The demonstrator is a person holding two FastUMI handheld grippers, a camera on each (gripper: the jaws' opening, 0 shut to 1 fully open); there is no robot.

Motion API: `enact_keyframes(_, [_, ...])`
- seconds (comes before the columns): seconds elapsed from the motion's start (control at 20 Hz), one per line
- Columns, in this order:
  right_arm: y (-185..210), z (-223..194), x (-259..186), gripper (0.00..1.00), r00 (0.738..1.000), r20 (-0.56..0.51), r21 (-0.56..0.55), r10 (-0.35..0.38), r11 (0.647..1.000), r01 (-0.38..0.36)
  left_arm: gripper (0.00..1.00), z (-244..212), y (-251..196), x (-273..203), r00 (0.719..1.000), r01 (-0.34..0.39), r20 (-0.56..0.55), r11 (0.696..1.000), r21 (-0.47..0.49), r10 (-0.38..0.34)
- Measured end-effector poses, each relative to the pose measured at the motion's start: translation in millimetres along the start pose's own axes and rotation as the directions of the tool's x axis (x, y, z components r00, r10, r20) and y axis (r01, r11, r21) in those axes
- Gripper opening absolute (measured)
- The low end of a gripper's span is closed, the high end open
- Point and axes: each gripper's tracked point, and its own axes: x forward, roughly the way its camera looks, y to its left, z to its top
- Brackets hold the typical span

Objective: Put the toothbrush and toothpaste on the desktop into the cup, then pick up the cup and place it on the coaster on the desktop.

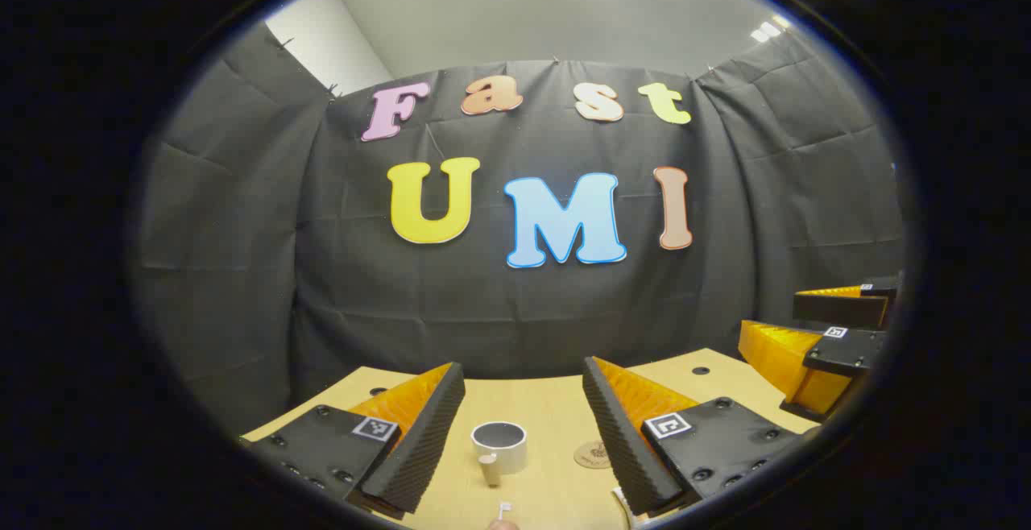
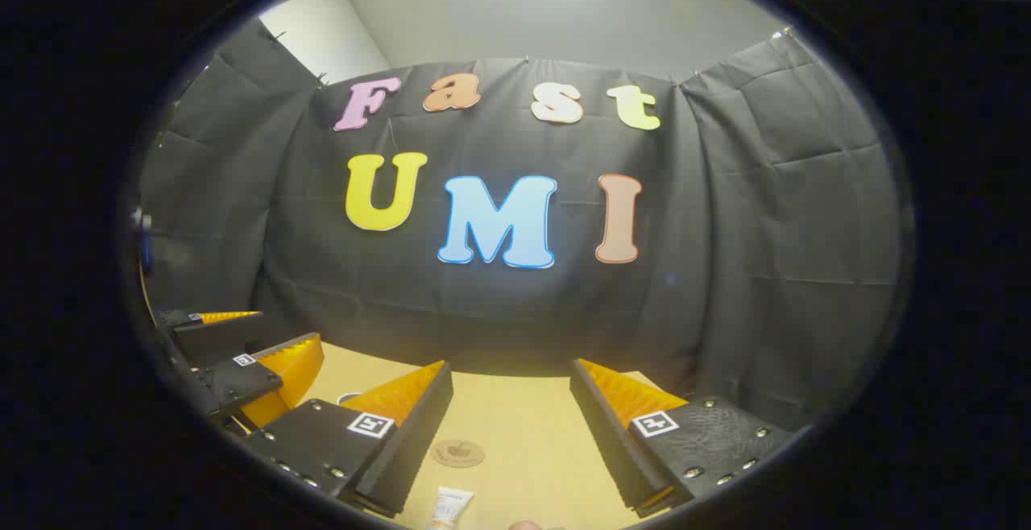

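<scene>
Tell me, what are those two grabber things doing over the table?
A person holds a gripper in each hand, and both are open above a wooden desktop, gripping nothing. In the left gripper view, the left gripper points at a white cup with a round coaster beside it; a toothbrush head peeks in at the bottom. In the right gripper view, the right gripper faces the coaster and a toothpaste tube. Nothing is in the cup yet, so the job has barely started.

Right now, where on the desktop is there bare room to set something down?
Bare wood lies behind the cup toward the wall, and right of the coaster. It is crowded near the front edge: toothbrush before the cup, toothpaste just before the coaster.
</scene>
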Motion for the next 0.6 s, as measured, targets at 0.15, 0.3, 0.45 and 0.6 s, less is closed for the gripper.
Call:
enact_keyframes(0.15, [0.3,-1.3,-0.7,0.92,1.000,-0.005,-0.003,0.001,1.000,-0.001,0.95,-2.8,-0.9,0.4,1.000,0.000,-0.008,1.000,-0.007,0.000])
enact_keyframes(0.3, [0.5,-2.9,-1.2,0.92,1.000,-0.011,-0.008,0.005,1.000,-0.005,0.95,-5.6,0.5,0.0,1.000,-0.002,-0.020,1.000,-0.011,0.002])
enact_keyframes(0.45, [1.5,-8.5,-2.0,0.92,0.999,-0.032,-0.010,0.010,1.000,-0.011,0.95,-14.4,-0.1,1.4,0.999,0.003,-0.049,1.000,-0.016,-0.004])
enact_keyframes(0.6, [4.0,-18.8,-3.5,0.92,0.997,-0.079,-0.009,0.017,1.000,-0.017,0.95,-27.4,-1.6,1.1,0.995,0.018,-0.099,1.000,-0.025,-0.020])
